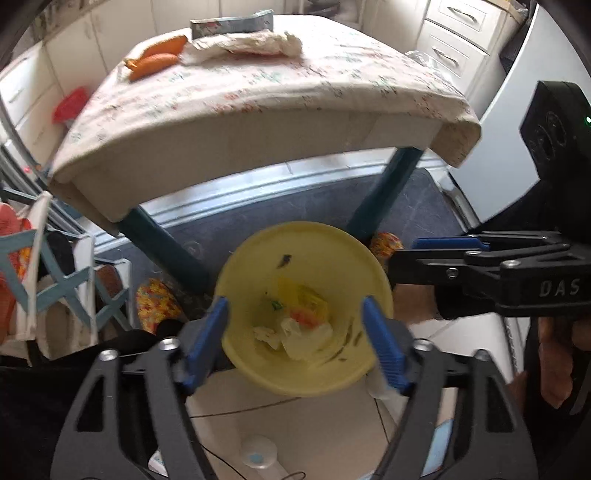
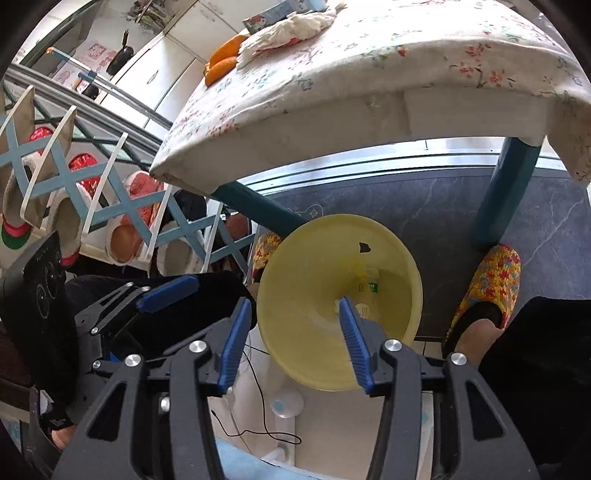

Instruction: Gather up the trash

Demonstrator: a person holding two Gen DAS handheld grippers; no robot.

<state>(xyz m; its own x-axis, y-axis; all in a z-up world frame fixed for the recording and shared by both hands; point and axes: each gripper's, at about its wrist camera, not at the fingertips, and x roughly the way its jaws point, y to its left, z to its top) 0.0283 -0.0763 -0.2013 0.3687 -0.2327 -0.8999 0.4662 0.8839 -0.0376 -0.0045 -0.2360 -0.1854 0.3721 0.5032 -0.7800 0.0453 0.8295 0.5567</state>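
Observation:
A yellow bin point(image 1: 255, 258) stands on the floor under the table's near edge. In it lie several pieces of trash point(image 1: 295, 325): yellow wrappers and crumpled white paper. My left gripper point(image 1: 299, 334) hangs open right above the bin's mouth, nothing pressed between its blue pads. A small white scrap point(image 1: 384, 391) shows by its right finger; contact is unclear. My right gripper point(image 2: 295, 339) is open over the bin's point(image 2: 314, 266) left rim, also empty. It reaches in from the right point(image 1: 417, 254) in the left wrist view. Crumpled white paper point(image 1: 251, 44) lies on the table.
The table point(image 1: 258, 103) has a floral cloth and teal legs point(image 1: 170, 251), with orange items point(image 1: 155, 61) and a box point(image 1: 229, 26) at its far end. A shoe rack point(image 2: 92, 206) stands left. A person's foot in a floral slipper point(image 2: 487, 288) is right of the bin. A cable point(image 2: 258, 406) lies on the floor.

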